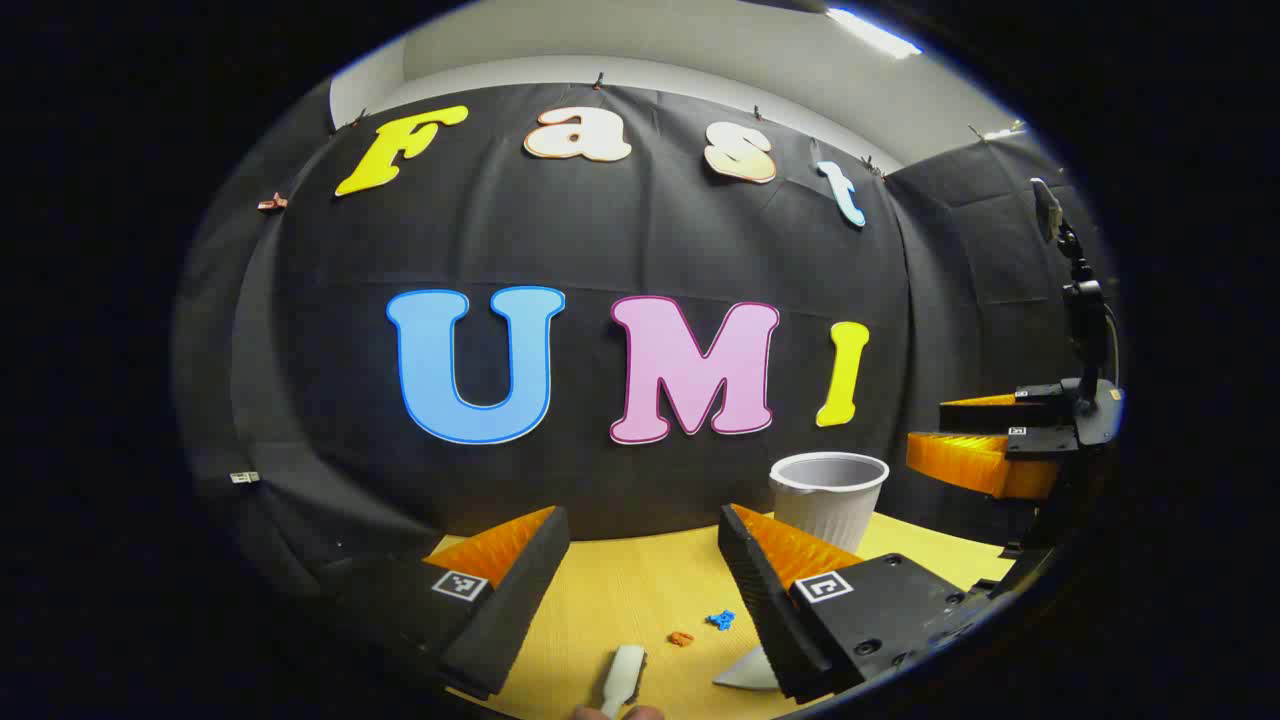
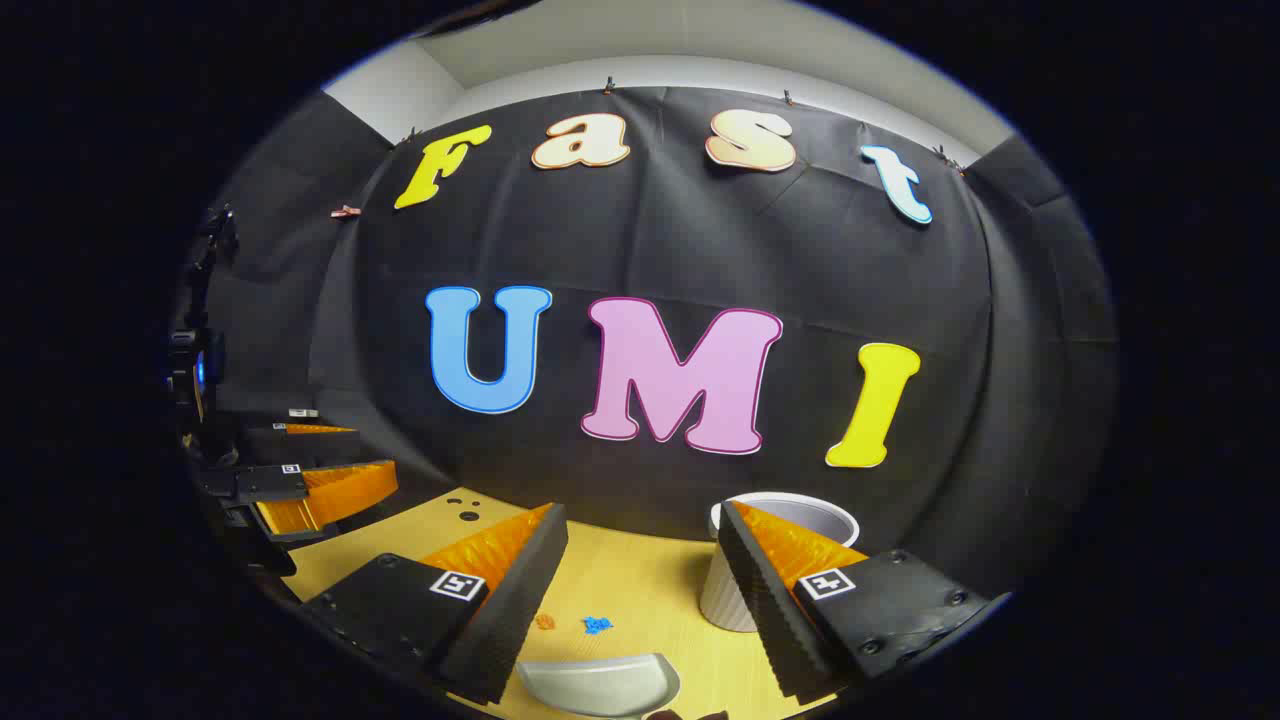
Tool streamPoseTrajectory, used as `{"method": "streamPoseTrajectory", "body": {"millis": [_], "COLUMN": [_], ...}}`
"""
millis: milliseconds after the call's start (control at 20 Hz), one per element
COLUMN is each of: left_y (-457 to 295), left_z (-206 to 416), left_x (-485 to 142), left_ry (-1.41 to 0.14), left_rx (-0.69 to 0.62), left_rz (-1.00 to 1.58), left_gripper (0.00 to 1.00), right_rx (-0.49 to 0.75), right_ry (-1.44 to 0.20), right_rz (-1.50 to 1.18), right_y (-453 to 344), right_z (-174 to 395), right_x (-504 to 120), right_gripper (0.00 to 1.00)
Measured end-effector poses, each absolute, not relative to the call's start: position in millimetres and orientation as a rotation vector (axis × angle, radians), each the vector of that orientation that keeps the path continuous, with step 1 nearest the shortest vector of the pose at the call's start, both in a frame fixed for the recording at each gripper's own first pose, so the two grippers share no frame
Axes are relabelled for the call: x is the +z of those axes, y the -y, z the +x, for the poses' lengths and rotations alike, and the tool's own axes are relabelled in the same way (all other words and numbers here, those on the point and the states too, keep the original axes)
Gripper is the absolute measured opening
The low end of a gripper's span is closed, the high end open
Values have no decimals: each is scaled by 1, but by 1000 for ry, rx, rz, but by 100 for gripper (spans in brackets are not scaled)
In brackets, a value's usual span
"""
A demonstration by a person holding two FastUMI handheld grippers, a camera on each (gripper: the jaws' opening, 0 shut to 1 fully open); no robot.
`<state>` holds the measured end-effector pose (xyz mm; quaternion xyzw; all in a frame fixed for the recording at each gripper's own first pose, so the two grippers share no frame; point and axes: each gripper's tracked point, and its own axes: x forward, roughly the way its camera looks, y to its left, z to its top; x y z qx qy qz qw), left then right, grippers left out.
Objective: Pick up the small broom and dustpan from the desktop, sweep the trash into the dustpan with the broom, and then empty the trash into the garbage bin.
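My left gripper (image 1: pixel 640 590), jaws wide and empty, has the broom (image 1: pixel 623 678) at 6 o'clock, handle running toward me, while my open right gripper (image 2: pixel 640 590) hangs over the dustpan (image 2: pixel 598 683).

Two handheld grippers, both mine.

I see the left gripper (image 1: pixel 645 560) with black wedge bodies, a square black-and-white tag on each finger block, ribbed inner faces, round screws on the right block. The right gripper (image 2: pixel 645 560) looks the same: black blocks, square tags, visible screws.
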<state>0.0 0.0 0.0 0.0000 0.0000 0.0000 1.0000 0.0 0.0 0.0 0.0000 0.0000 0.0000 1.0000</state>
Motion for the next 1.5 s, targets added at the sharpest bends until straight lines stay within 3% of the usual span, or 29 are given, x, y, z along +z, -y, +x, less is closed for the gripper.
{"method": "streamPoseTrajectory", "body": {"millis": [800, 1150, 1500], "left_y": [0, -7, -9], "left_z": [-1, -2, -5], "left_x": [-14, -24, -33], "left_ry": [-46, -64, -82], "left_rx": [0, 9, 19], "left_rz": [5, 13, 24], "left_gripper": [96, 96, 96], "right_rx": [44, 194, 240], "right_ry": [-57, -479, -838], "right_rz": [-5, -68, -136], "right_y": [-11, -7, 5], "right_z": [-1, -48, -97], "right_x": [-17, -135, -273], "right_gripper": [97, 98, 98]}}
